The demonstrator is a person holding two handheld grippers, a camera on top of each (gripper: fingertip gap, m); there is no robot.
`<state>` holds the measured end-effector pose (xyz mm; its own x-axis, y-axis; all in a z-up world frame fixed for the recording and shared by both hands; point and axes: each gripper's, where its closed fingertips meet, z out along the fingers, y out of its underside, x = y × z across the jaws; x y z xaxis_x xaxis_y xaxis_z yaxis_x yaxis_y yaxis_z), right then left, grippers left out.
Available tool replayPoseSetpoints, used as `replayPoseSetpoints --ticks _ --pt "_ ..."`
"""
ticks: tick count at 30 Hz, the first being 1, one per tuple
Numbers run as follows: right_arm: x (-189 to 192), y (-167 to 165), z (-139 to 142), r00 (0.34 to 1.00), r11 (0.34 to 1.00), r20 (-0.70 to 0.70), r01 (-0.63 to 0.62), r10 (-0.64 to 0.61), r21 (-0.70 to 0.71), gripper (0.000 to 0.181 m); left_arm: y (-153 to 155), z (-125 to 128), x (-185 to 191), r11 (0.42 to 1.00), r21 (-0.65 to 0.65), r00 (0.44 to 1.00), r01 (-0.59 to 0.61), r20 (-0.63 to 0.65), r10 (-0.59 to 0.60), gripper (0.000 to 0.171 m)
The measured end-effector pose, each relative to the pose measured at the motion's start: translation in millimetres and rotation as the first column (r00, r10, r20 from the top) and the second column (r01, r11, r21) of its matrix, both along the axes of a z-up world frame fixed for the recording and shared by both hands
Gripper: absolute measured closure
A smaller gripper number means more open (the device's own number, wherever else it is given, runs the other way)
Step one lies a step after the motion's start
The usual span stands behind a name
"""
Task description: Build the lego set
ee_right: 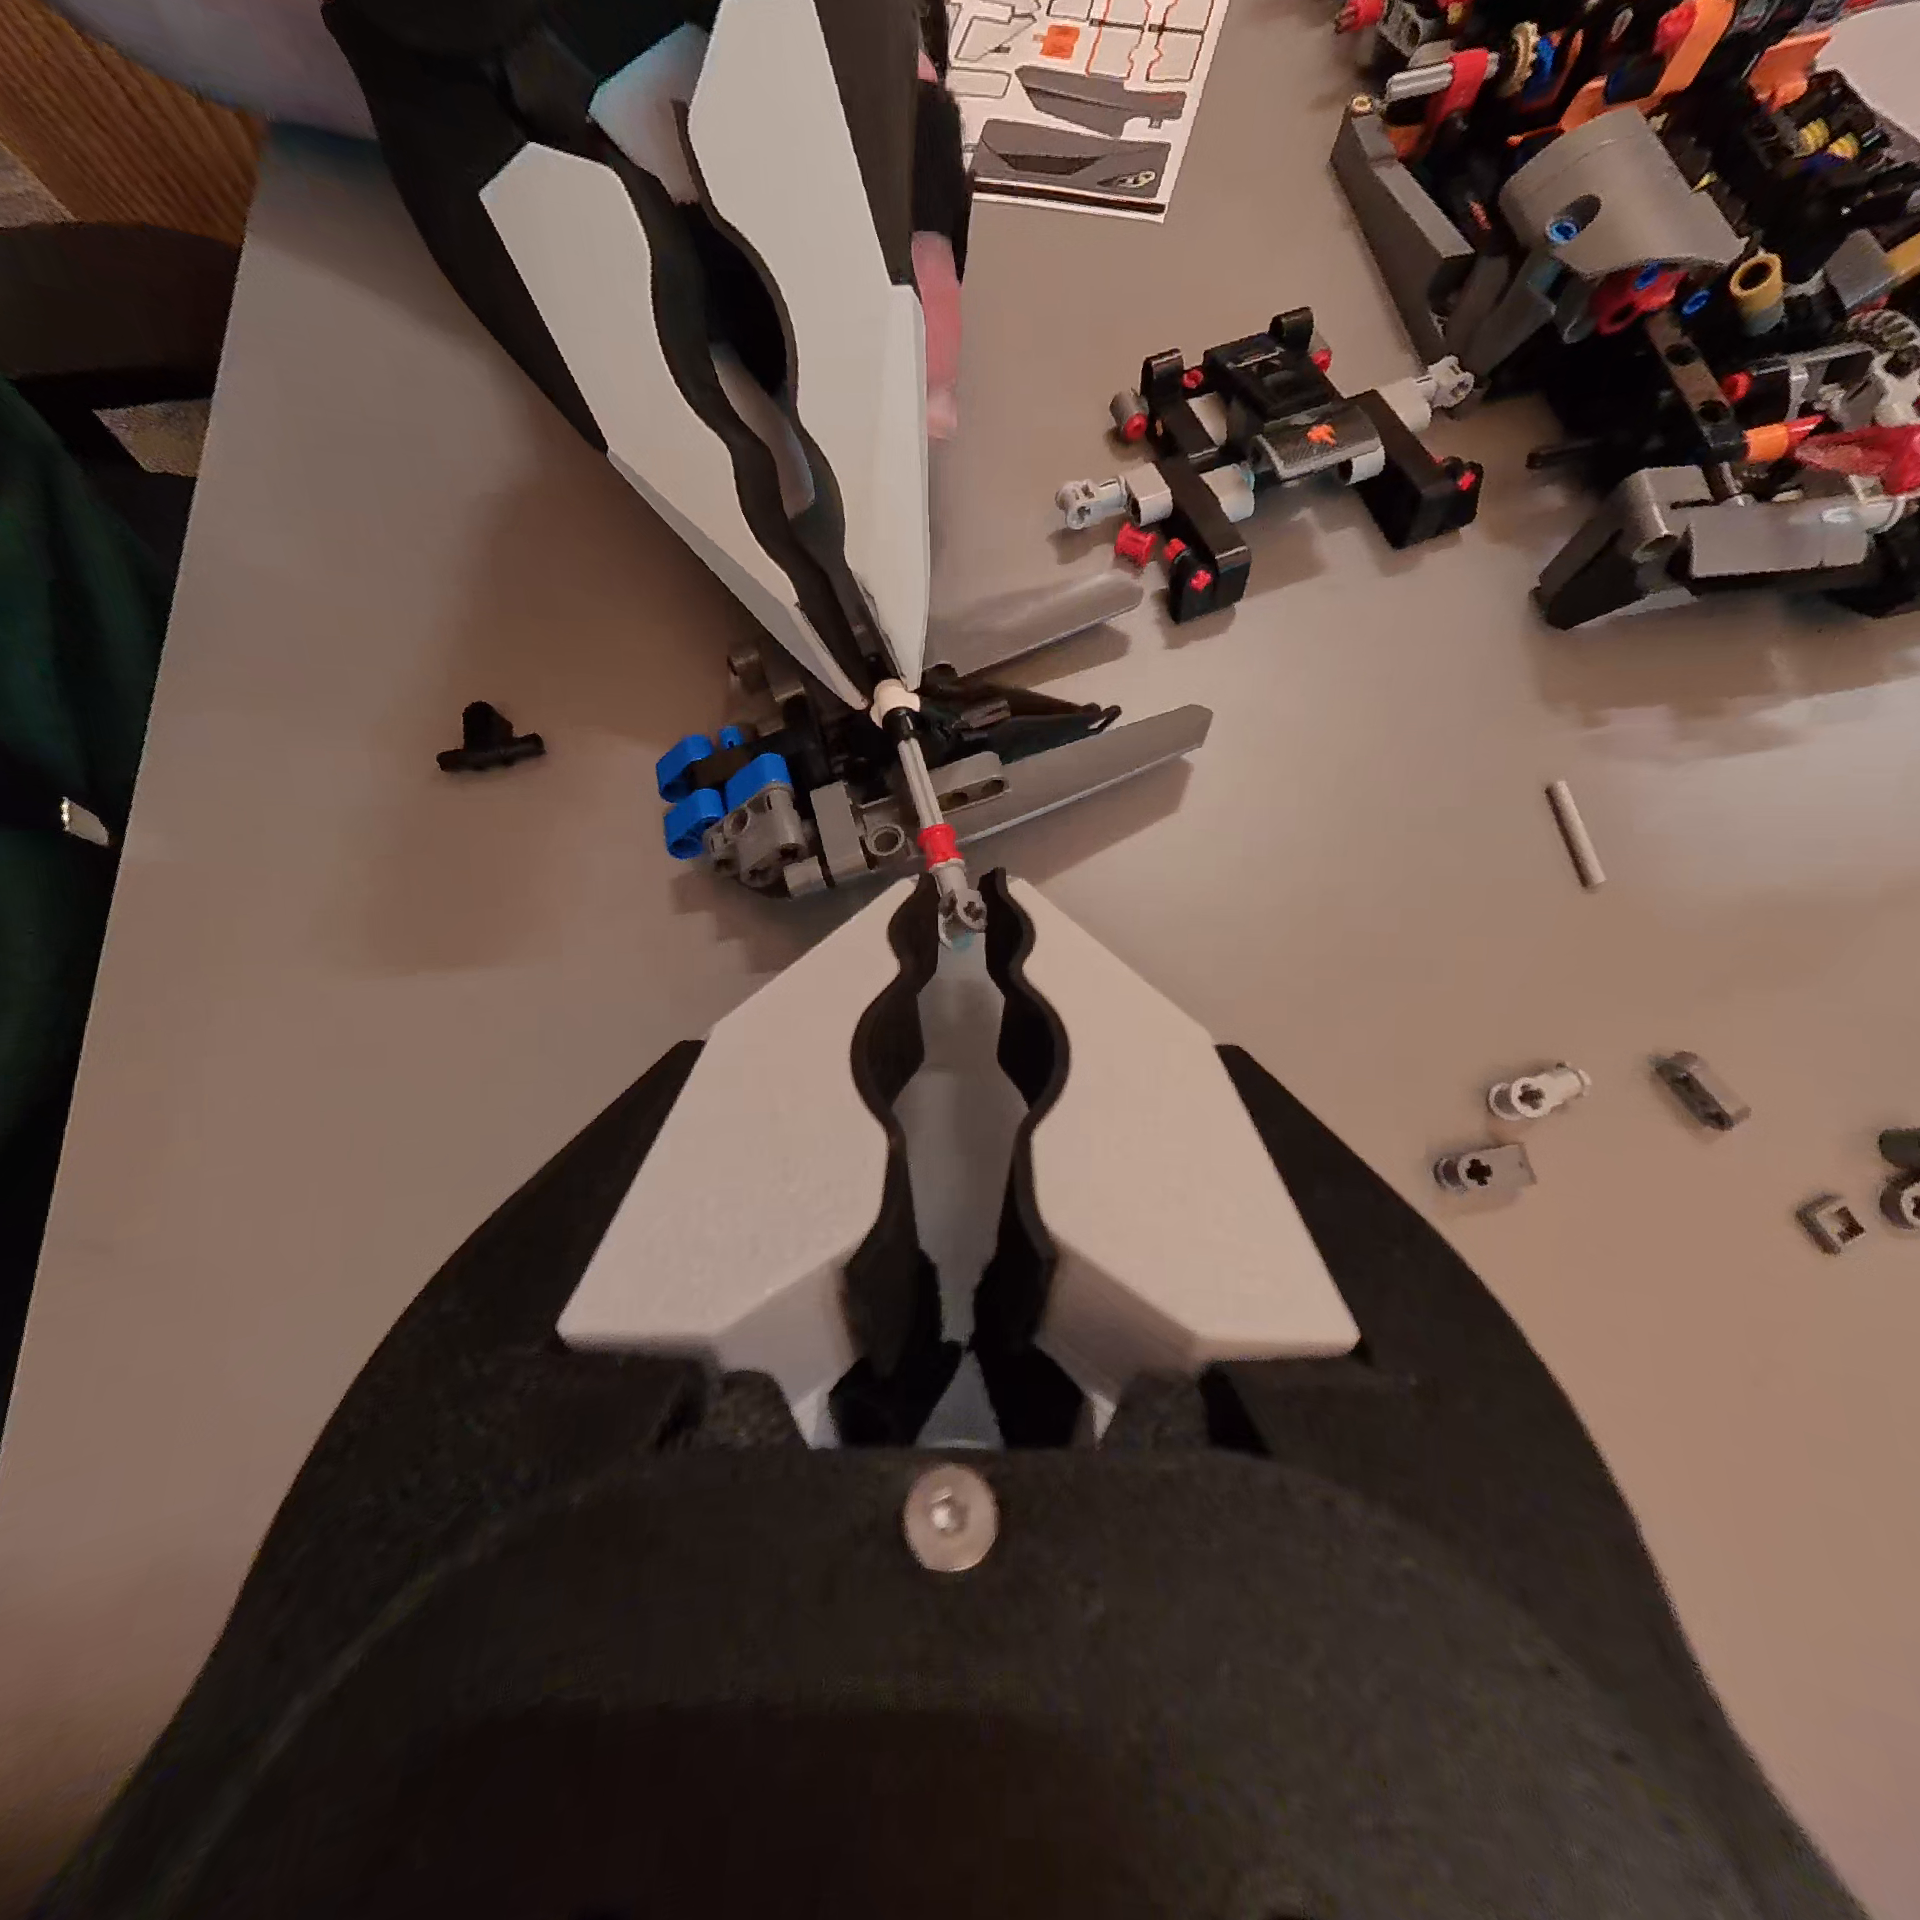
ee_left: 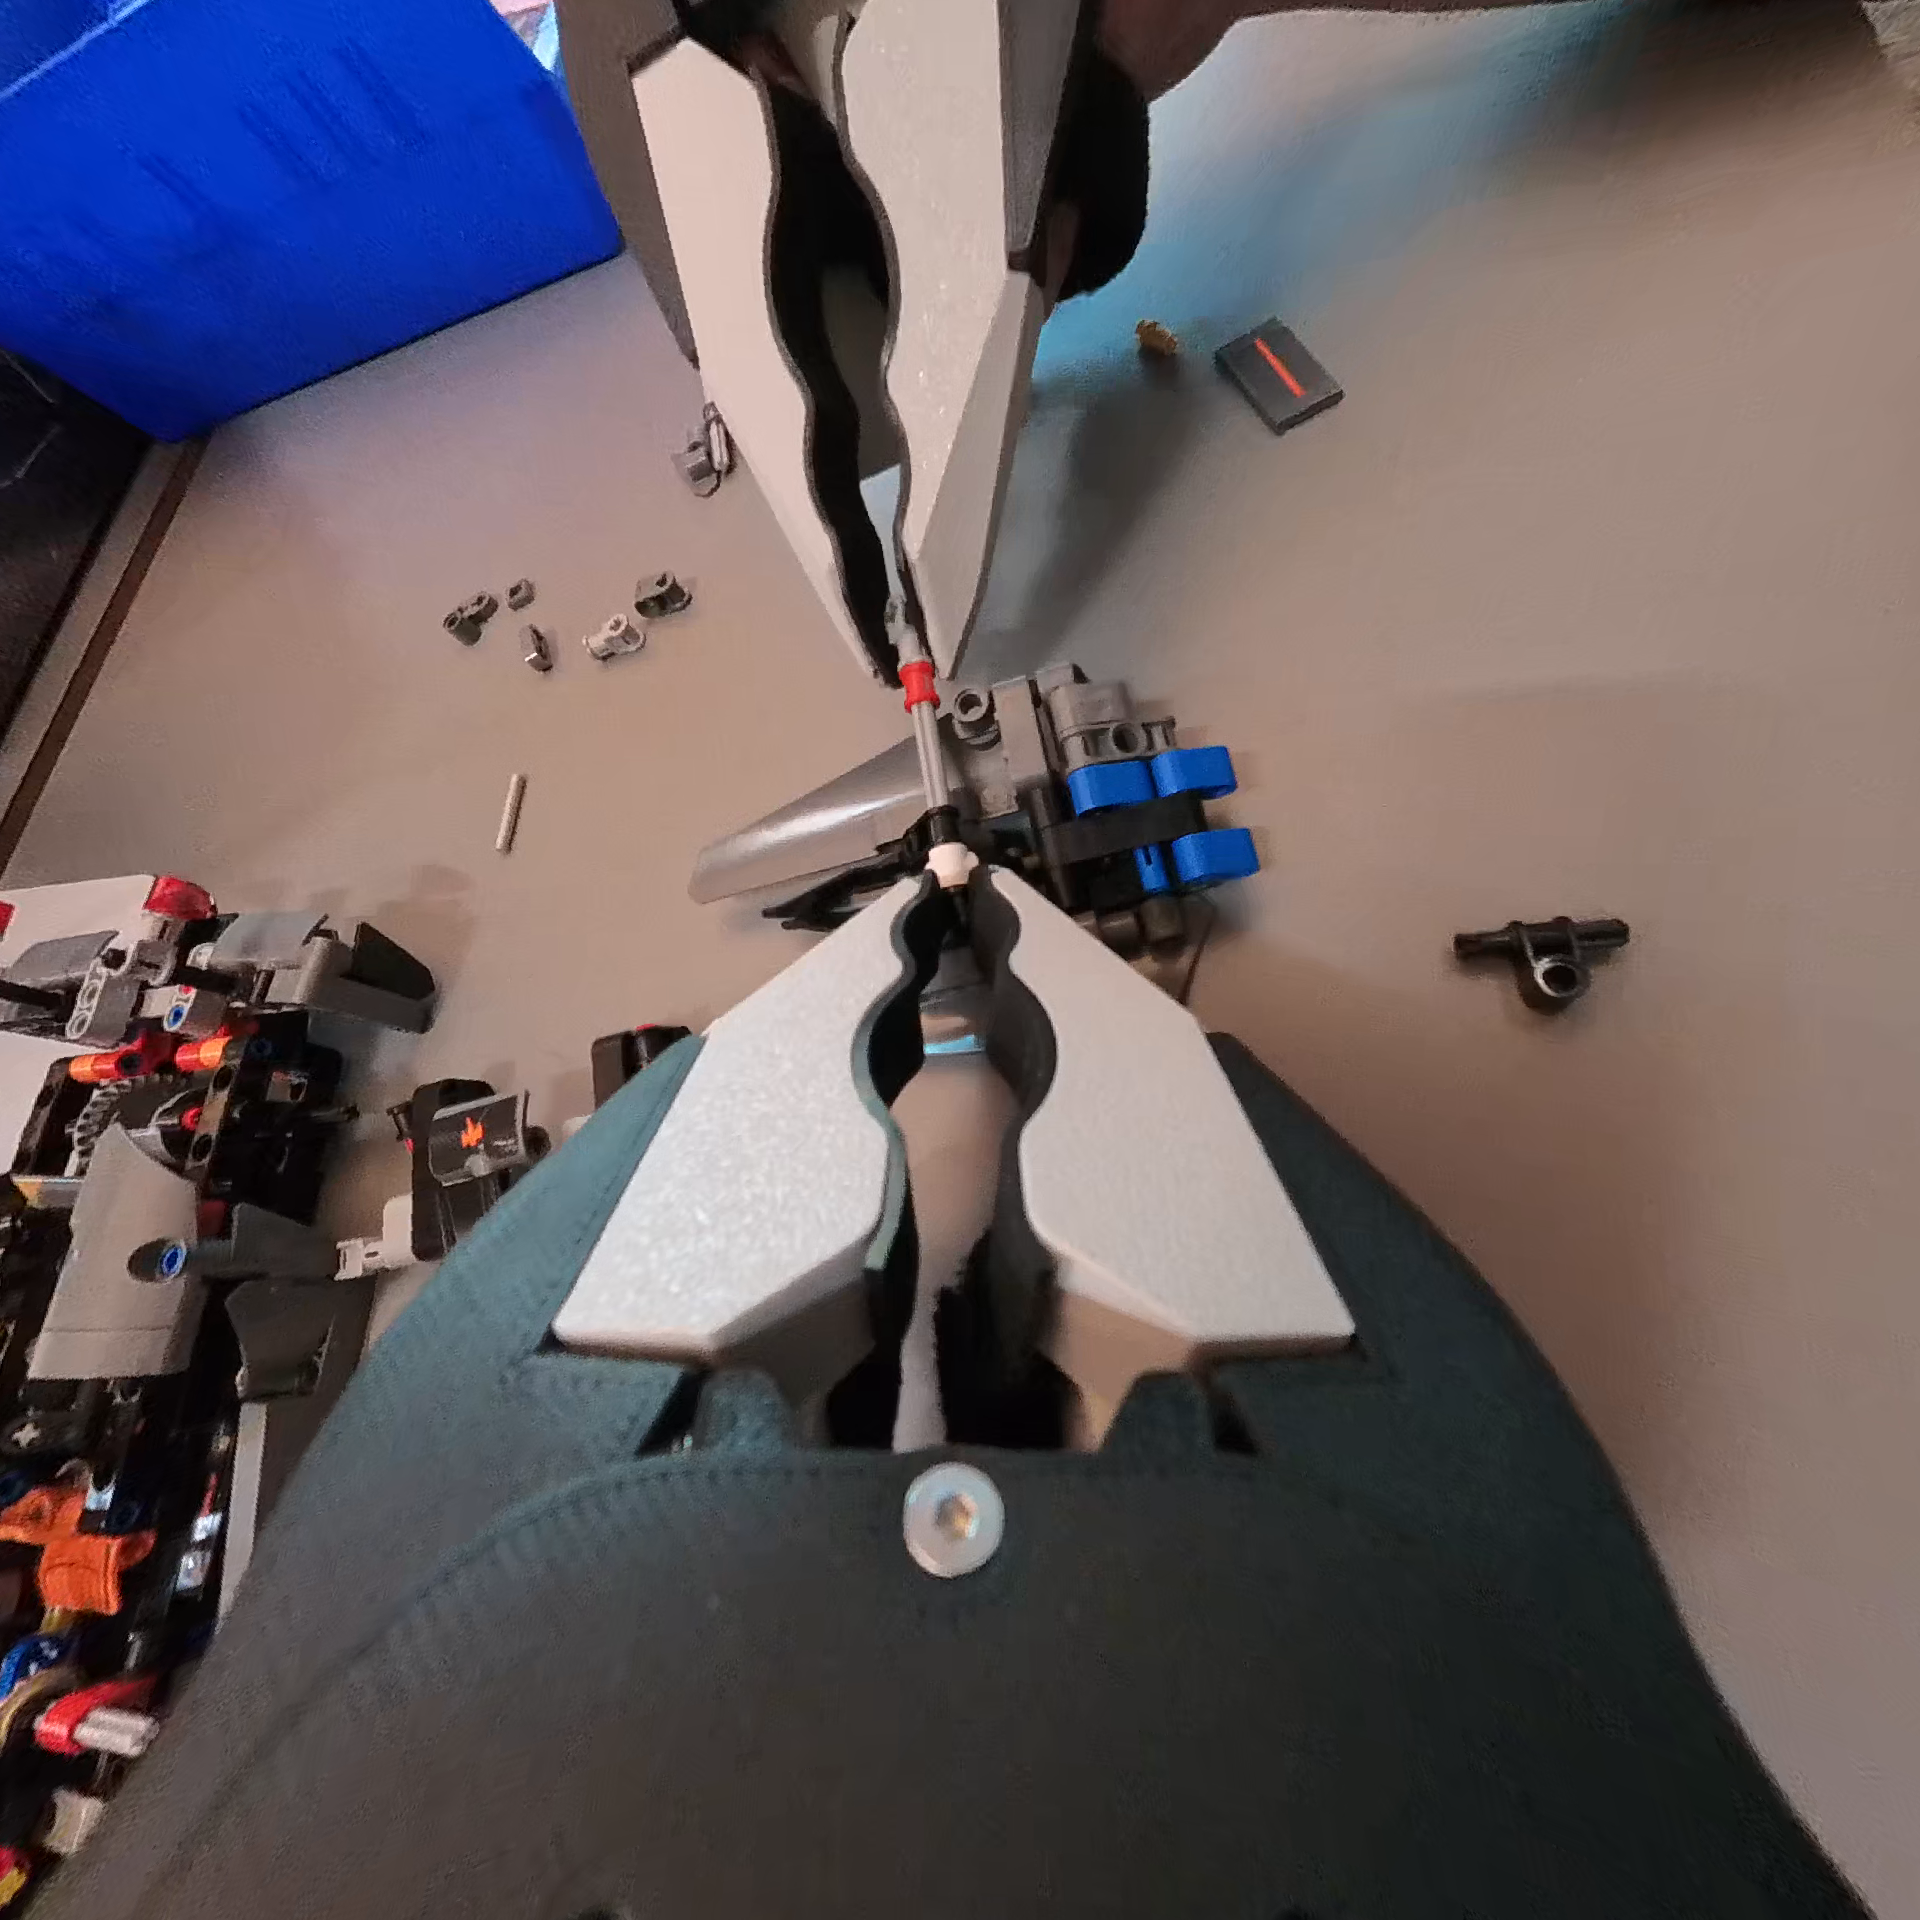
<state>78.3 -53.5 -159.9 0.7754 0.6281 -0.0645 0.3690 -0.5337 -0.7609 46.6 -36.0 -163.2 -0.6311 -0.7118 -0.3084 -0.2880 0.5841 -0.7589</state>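
Observation:
A thin grey axle (ee_left: 932,758) with a red bush and a white end piece is held in the air between both grippers. My left gripper (ee_left: 951,883) is shut on its white end. My right gripper (ee_right: 961,906) is shut on the grey connector at its other end, just past the red bush (ee_right: 938,844). Each gripper also shows in the other's view, the right one (ee_left: 914,655) and the left one (ee_right: 888,694). Under the axle, a sub-assembly with blue parts (ee_left: 1153,805) and a grey panel (ee_right: 1091,758) lies on the grey table (ee_left: 1558,623).
A black connector (ee_left: 1543,951) lies beside the sub-assembly. A loose grey axle (ee_left: 509,812) and small grey connectors (ee_left: 613,636) lie nearby. A large partly built model (ee_right: 1714,260) and a black frame piece (ee_right: 1288,447) stand to one side. A blue box (ee_left: 260,208) sits at the table's corner. My right fingertips sit around 5 cm from my left ones.

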Motion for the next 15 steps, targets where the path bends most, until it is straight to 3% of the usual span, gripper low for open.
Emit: replayPoseSetpoints --ticks 4,9,15 --pt "1.3 -1.6 -3.7 1.0 1.0 -0.02 -0.001 0.001 0.002 0.175 -2.1 3.2 -0.9 0.999 -0.036 1.0 0.02 0.0 -0.02 0.168" --pt "-0.8 -0.9 -4.5 0.999 1.0 -0.037 -0.014 0.014 0.011 0.175 2.5 0.2 -4.1 0.999 -0.051 0.999 0.02 -0.037 -0.021 0.154" --pt "-3.2 0.7 -2.6 0.998 0.999 -0.057 -0.025 0.026 0.021 0.175 4.5 -4.4 -3.3 0.998 -0.051 0.996 0.034 -0.078 -0.038 0.159"
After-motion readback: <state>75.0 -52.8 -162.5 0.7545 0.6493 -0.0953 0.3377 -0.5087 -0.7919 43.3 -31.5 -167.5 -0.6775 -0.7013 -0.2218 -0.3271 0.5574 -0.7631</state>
